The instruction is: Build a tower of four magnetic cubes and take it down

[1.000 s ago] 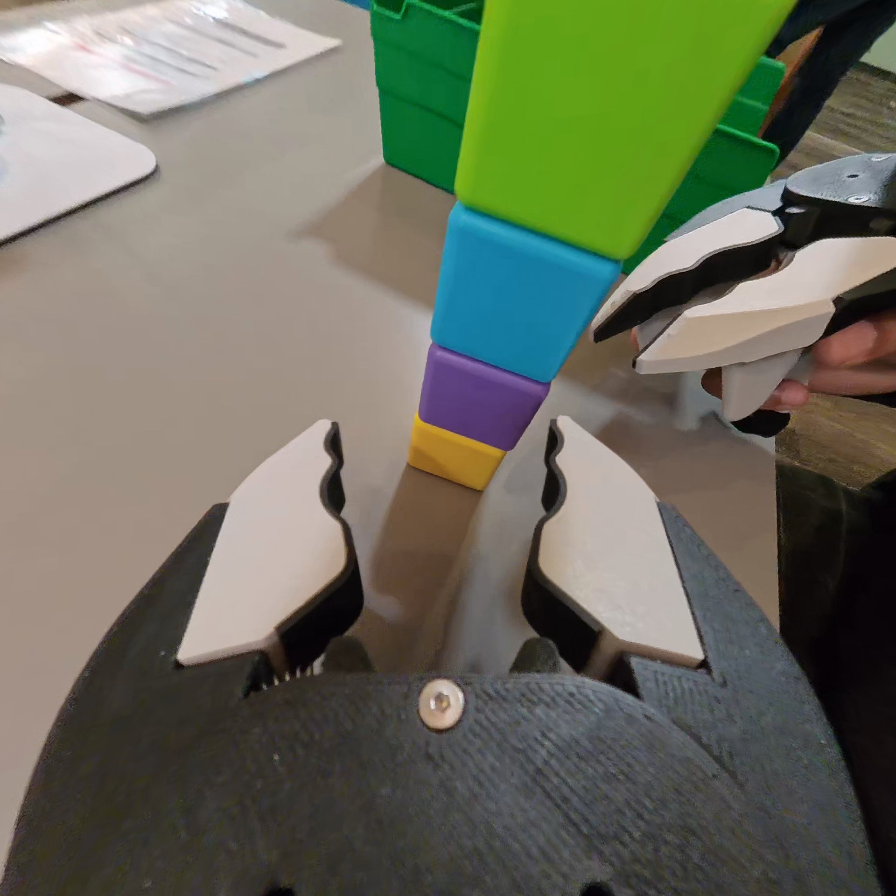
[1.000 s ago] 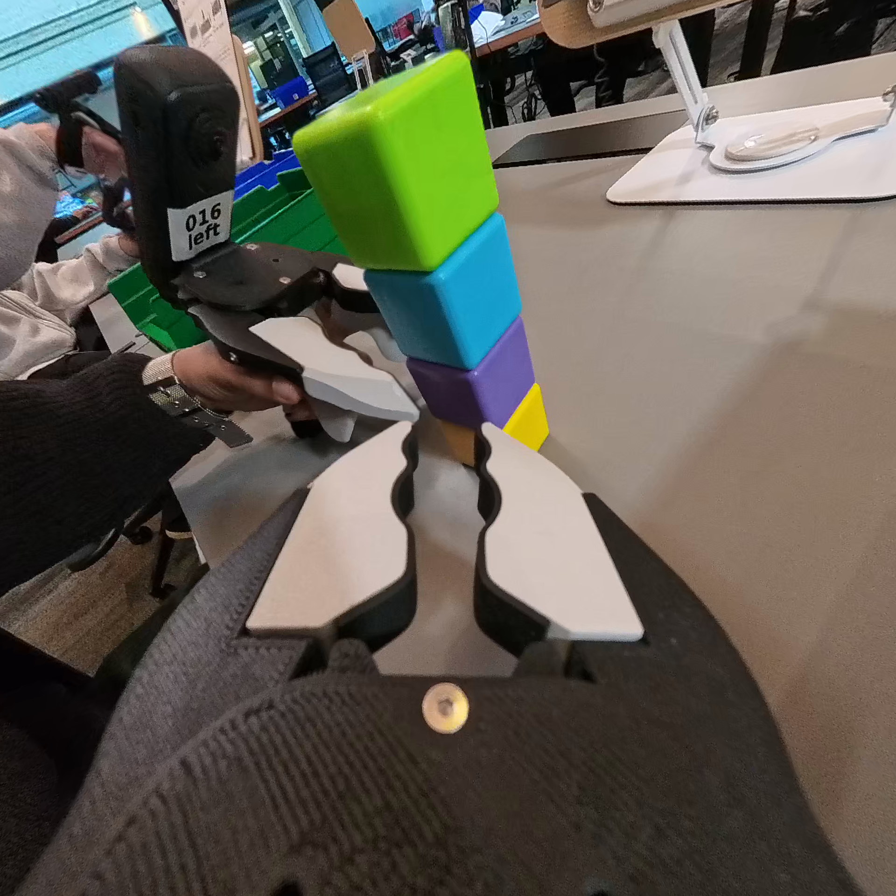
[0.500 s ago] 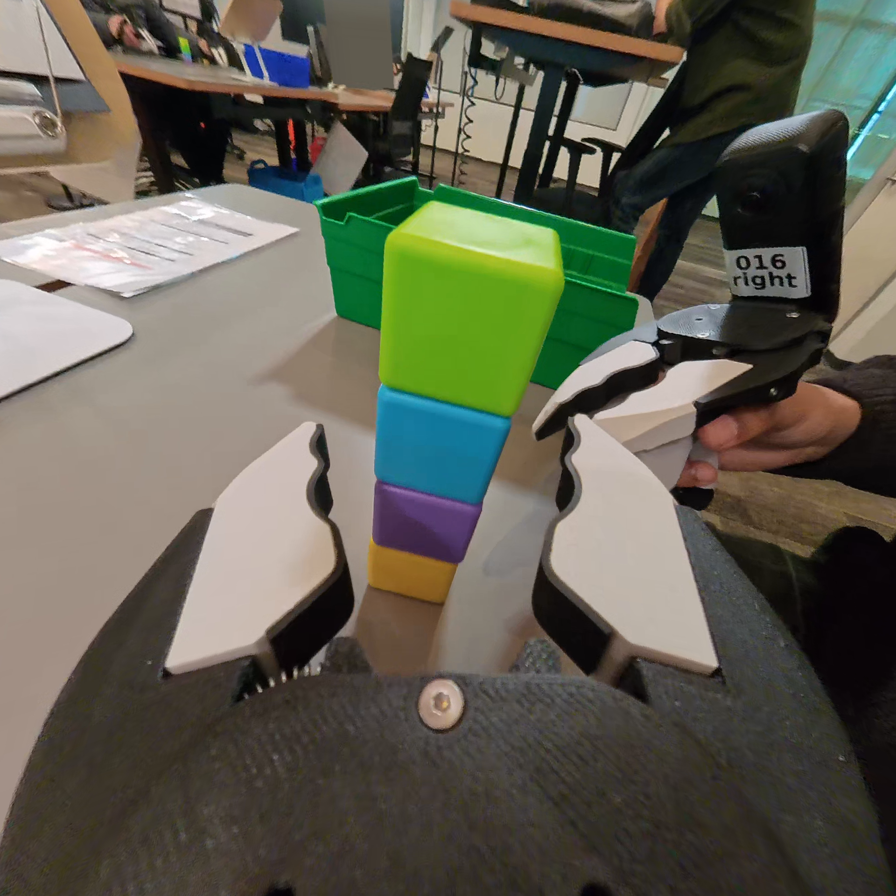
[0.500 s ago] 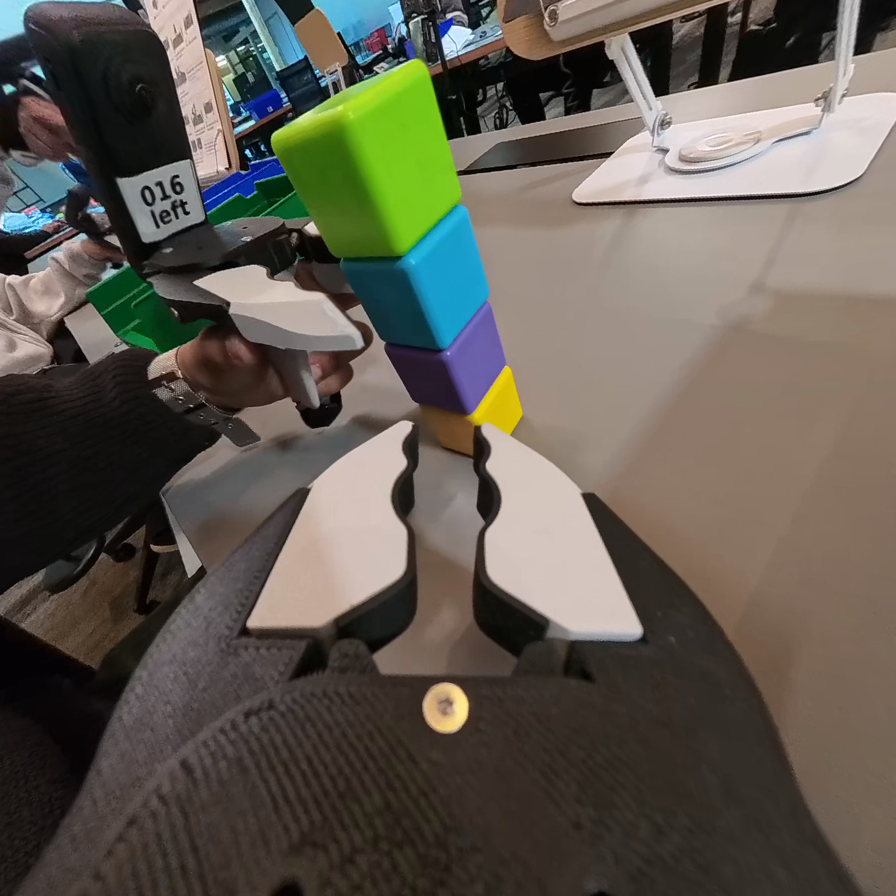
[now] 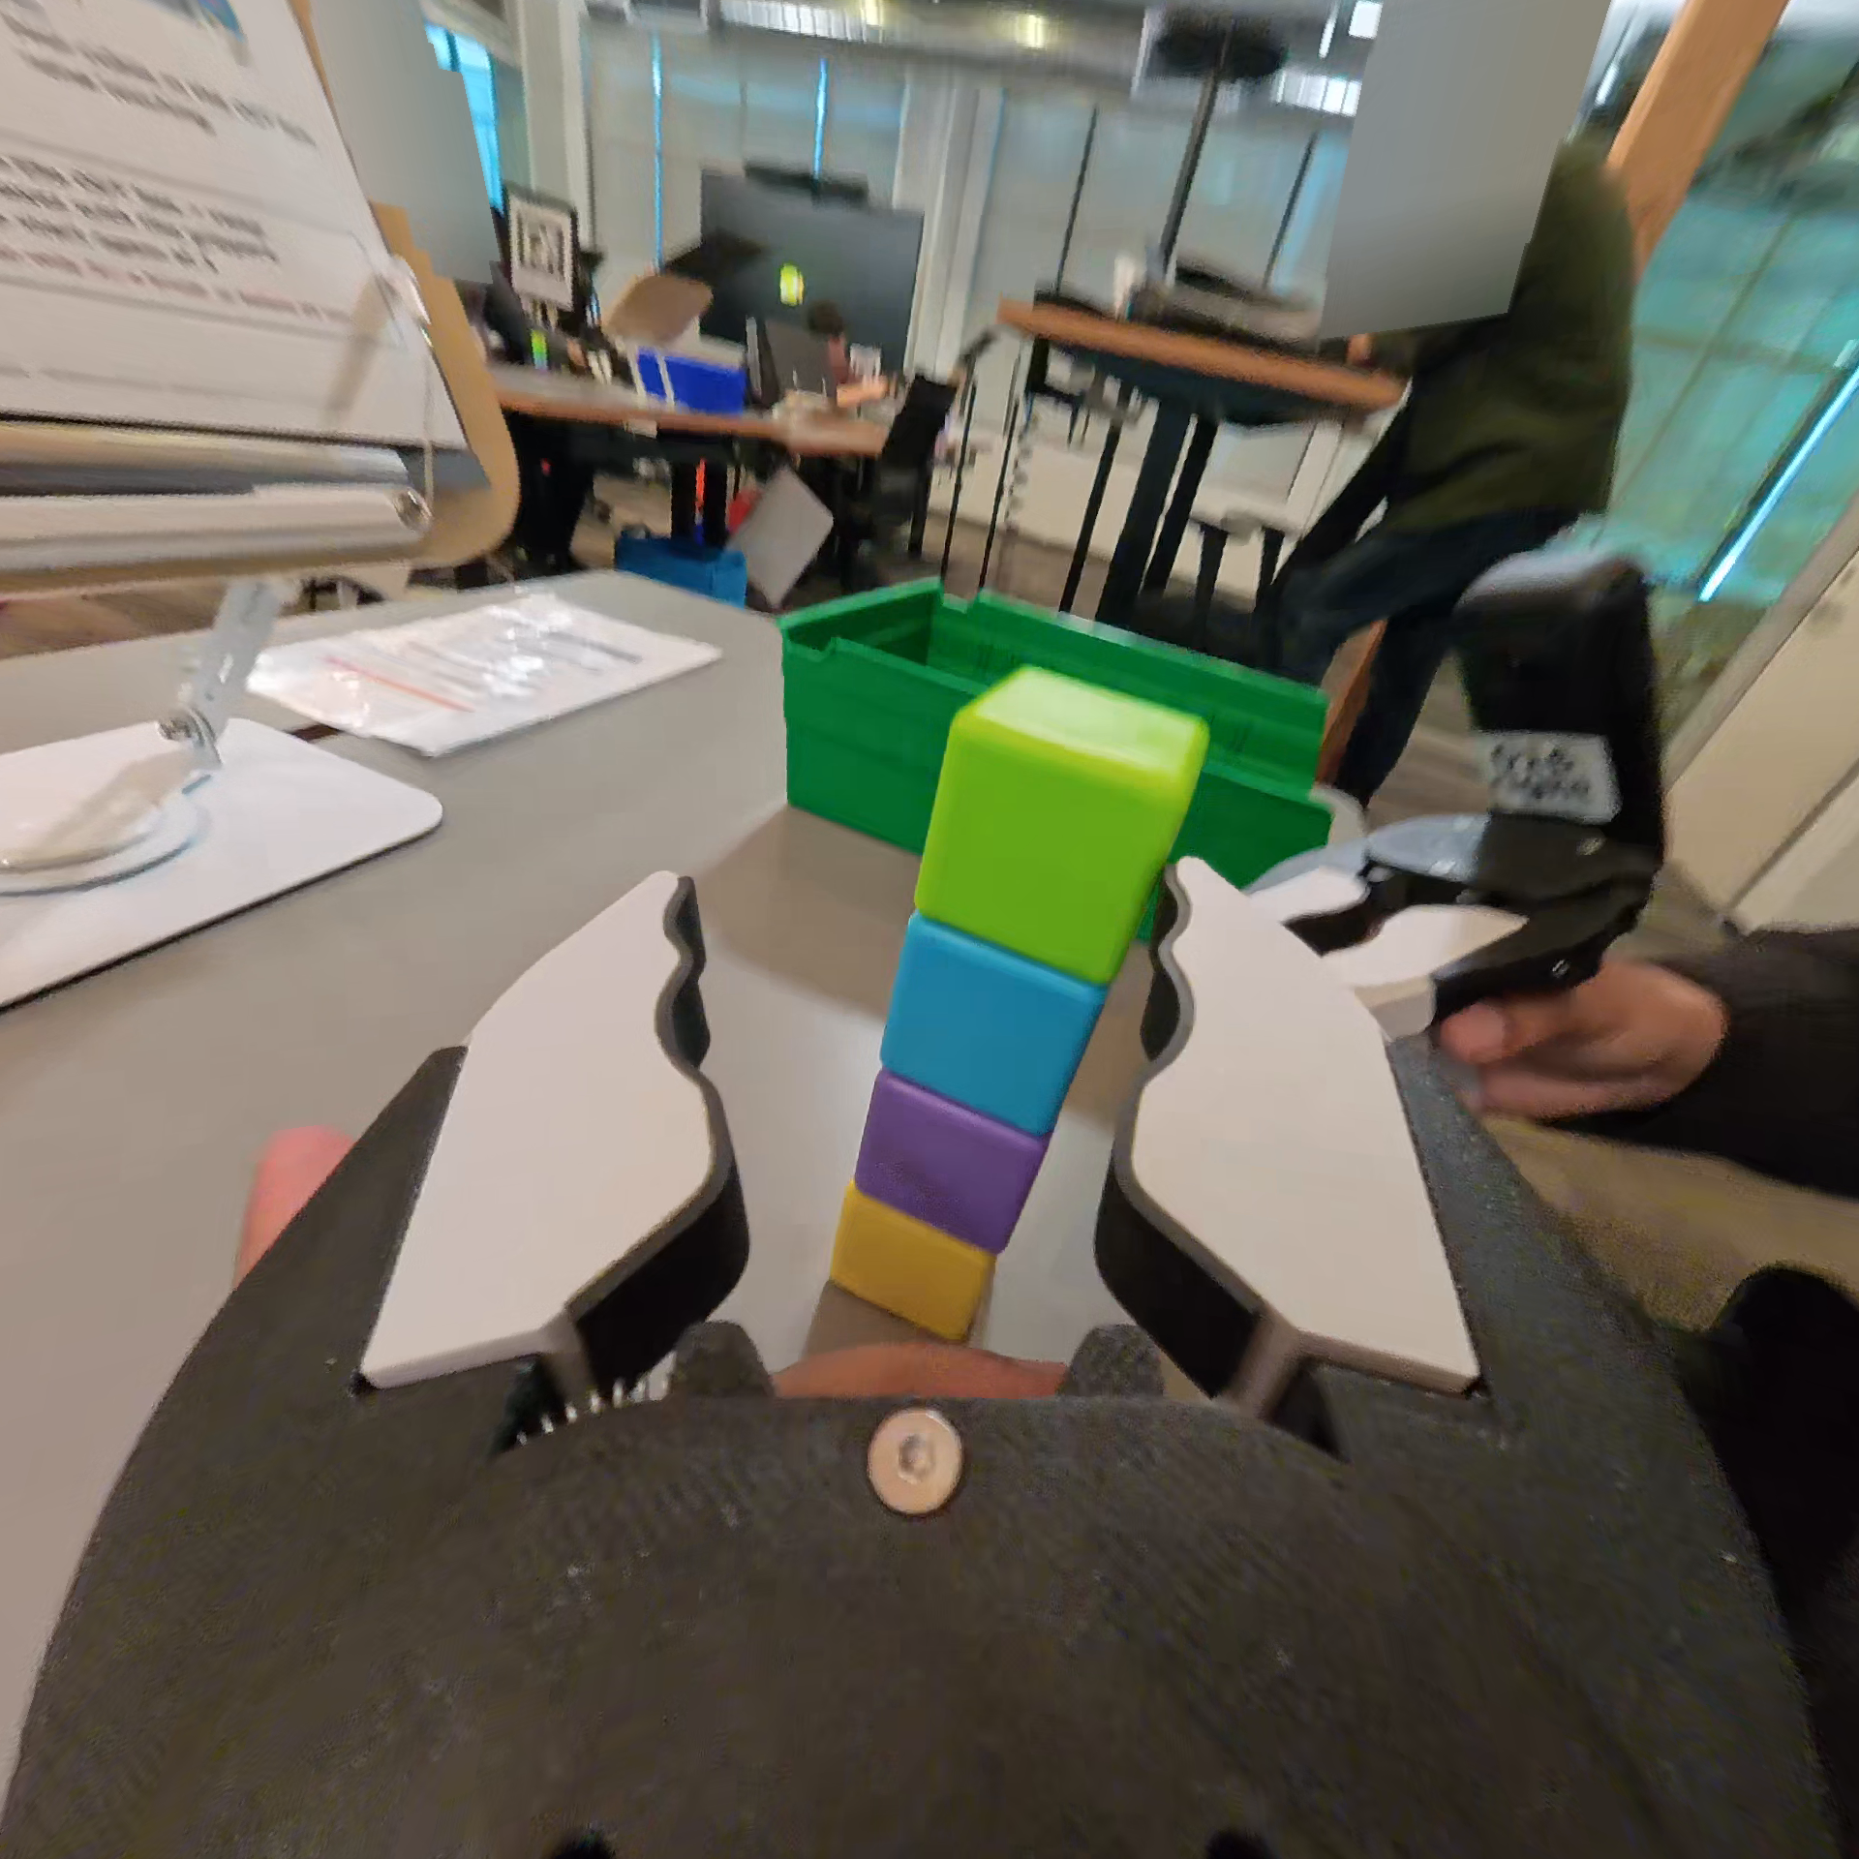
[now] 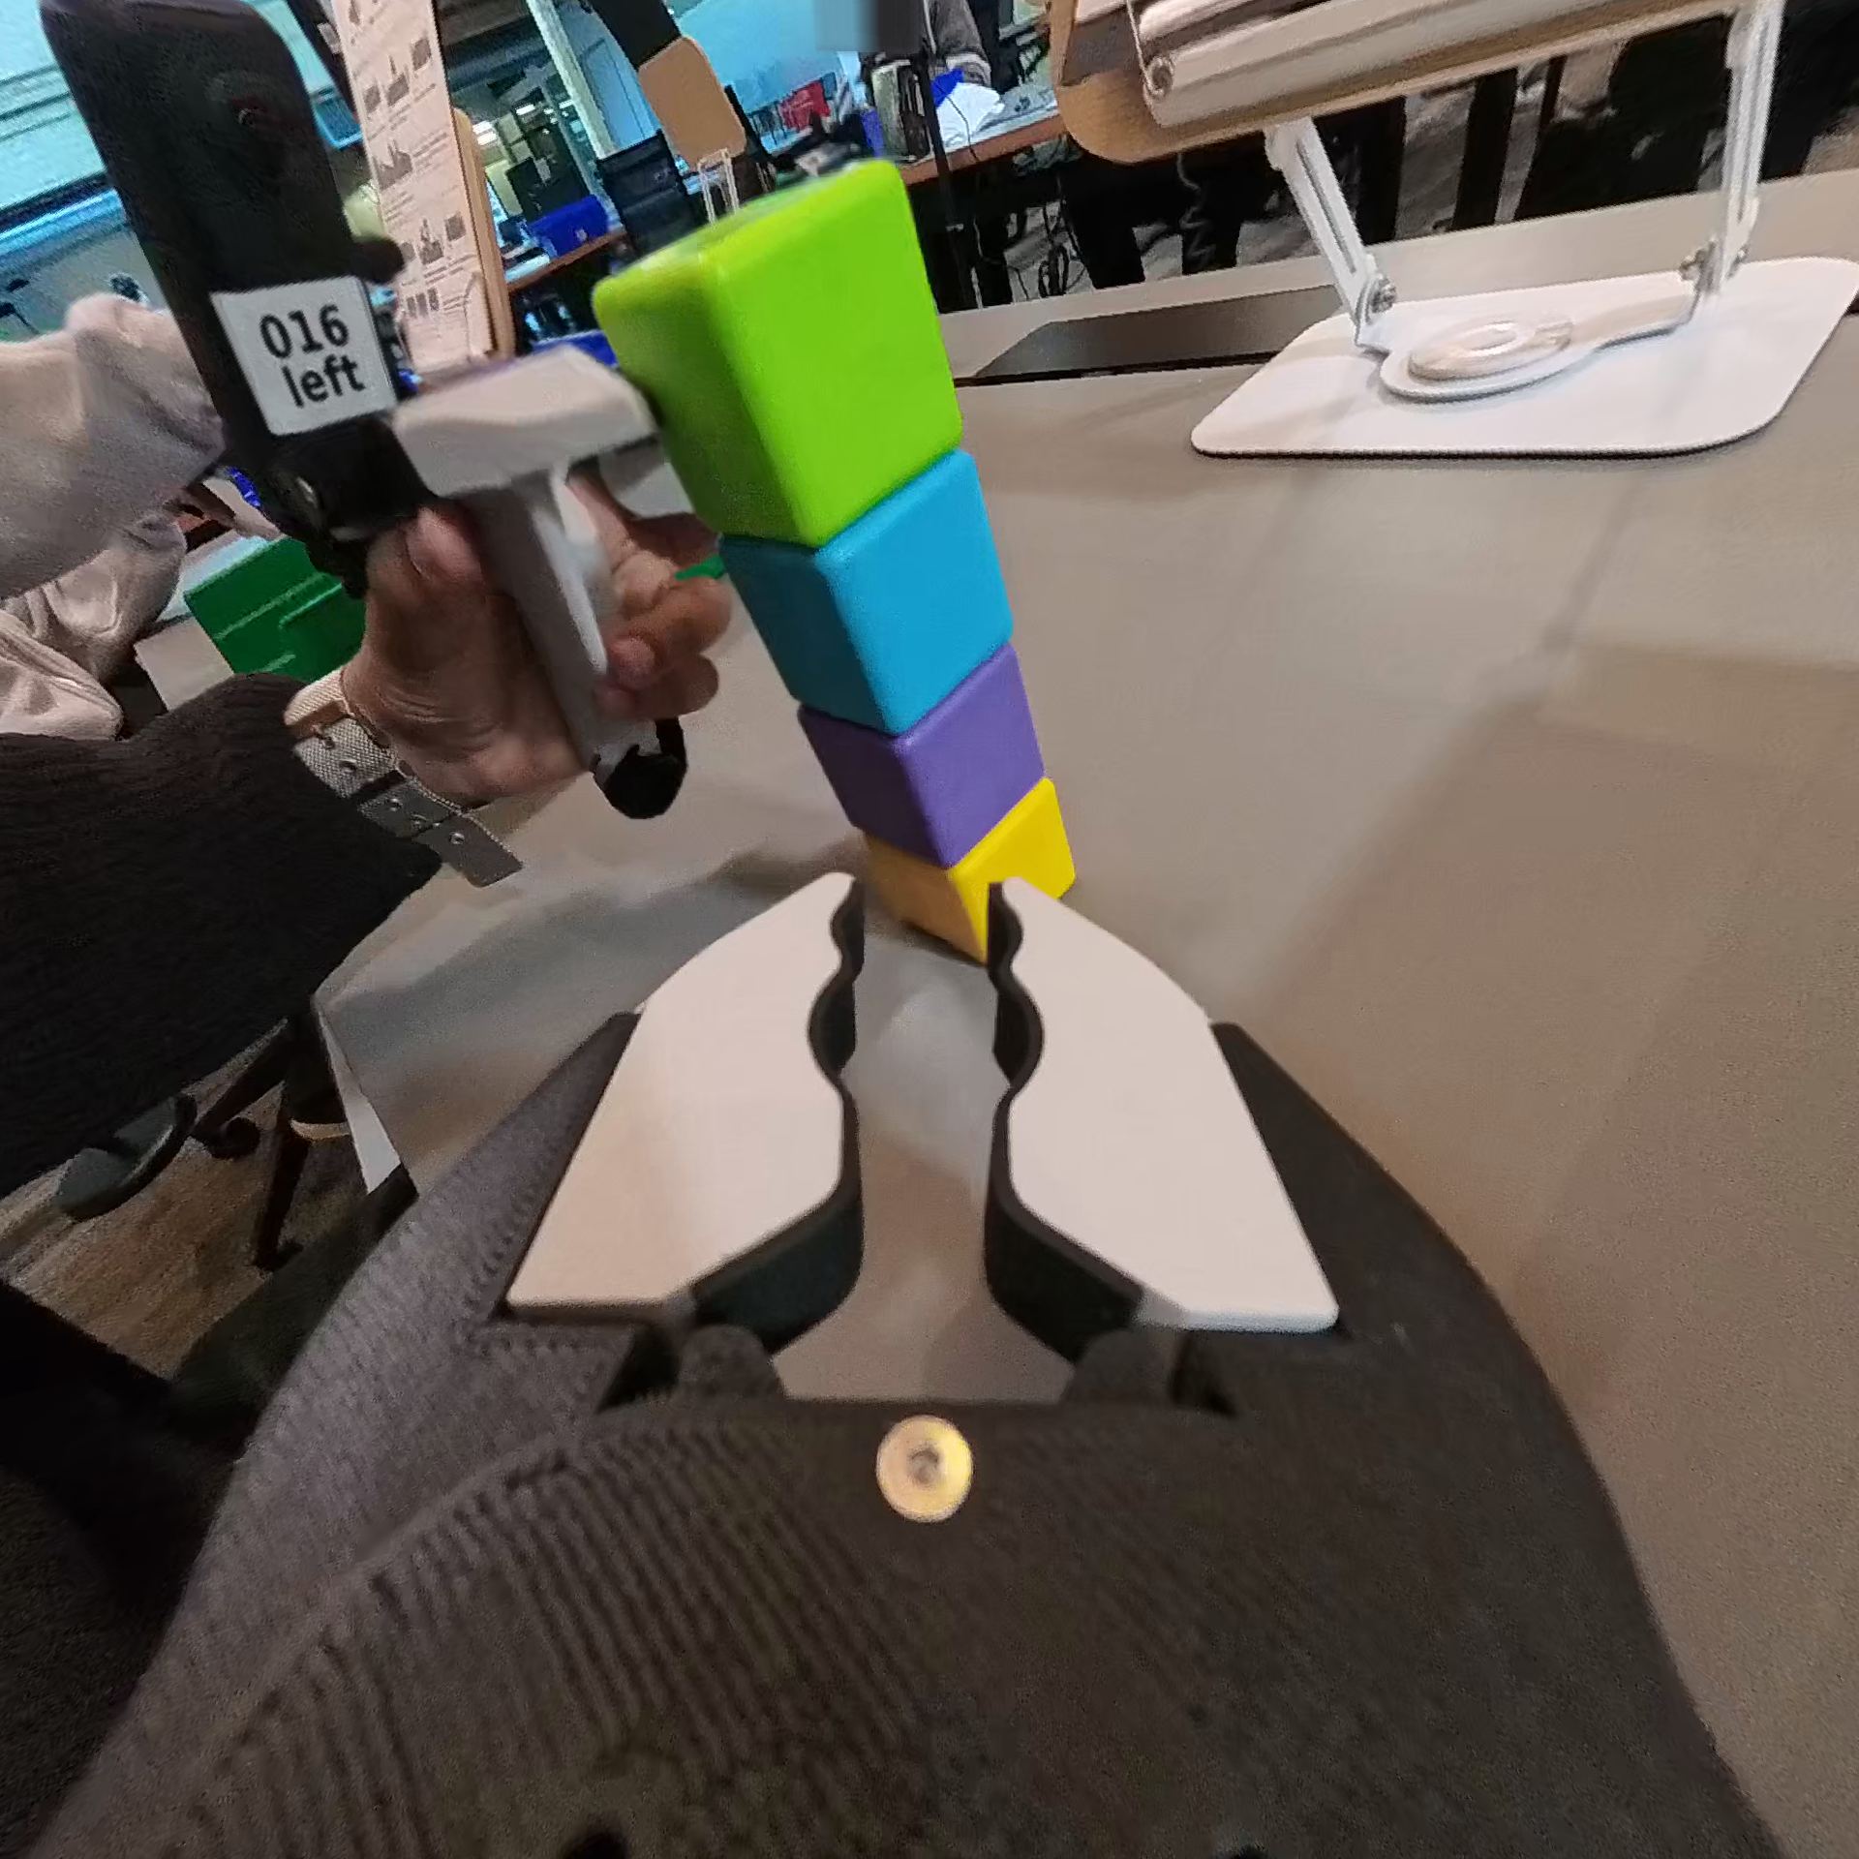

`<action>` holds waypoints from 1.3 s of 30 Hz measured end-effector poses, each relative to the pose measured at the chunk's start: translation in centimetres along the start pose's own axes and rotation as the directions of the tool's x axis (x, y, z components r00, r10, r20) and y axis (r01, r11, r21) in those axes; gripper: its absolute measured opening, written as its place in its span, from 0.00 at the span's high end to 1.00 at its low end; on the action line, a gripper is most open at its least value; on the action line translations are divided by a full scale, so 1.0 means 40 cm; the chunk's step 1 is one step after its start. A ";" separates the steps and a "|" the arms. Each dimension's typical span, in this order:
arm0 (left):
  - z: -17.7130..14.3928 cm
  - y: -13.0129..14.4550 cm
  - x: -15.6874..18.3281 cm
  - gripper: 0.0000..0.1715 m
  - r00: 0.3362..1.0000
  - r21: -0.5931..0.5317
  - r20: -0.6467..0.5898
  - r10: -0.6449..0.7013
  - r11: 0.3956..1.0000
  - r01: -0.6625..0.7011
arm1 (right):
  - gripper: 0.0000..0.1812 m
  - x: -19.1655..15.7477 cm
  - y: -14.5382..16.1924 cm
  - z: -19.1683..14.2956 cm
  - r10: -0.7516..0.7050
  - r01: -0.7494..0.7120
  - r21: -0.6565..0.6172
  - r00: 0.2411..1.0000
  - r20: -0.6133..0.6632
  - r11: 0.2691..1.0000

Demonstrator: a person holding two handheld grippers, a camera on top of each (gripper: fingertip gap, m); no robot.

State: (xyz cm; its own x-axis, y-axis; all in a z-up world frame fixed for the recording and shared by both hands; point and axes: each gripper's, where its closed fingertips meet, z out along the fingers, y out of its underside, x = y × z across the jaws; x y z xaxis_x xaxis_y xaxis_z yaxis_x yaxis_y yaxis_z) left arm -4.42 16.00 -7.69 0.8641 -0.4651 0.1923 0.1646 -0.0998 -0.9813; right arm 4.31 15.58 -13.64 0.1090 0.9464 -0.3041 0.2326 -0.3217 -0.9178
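Right wrist view: green cube [image 6: 795, 352] hides left claw's [image 6: 644, 443] tips.

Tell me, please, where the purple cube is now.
The purple cube is third from the top of the tower, between the blue cube above and the yellow cube below, centred in both views.

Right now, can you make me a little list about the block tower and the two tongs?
tower: four stacked on the grey table
top: lime green plastic cube
second: sky blue plastic cube
third: purple plastic cube
bottom: yellow plastic cube
left tongs: open, either side of the green cube
right tongs: slightly open, empty, near the yellow cube
behind: dark green plastic bin
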 end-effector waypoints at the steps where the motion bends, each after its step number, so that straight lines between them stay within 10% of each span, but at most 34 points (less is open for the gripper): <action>1: -0.015 -0.021 -0.003 0.50 1.000 0.044 -0.005 -0.027 0.999 0.027 | 0.85 -0.001 -0.007 0.001 -0.006 0.006 0.013 1.000 0.000 1.000; 10: -0.066 0.007 0.000 0.55 0.989 -0.045 0.055 0.138 0.990 -0.135 | 0.69 -0.011 -0.066 0.012 -0.021 0.020 0.128 1.000 0.005 0.992; 39: 0.106 0.125 0.057 0.53 0.974 -0.222 -0.146 0.172 0.954 -0.202 | 0.75 0.003 -0.042 -0.081 -0.031 0.040 0.140 0.997 -0.069 0.989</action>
State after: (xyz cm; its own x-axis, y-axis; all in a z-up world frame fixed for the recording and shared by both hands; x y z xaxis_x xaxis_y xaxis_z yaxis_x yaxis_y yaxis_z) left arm 0.41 18.18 -12.20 0.8006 -0.5989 0.0195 -0.1231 -0.1963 -0.9728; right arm 7.07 16.12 -11.31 0.1686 0.9515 -0.2574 0.0988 -0.2761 -0.9560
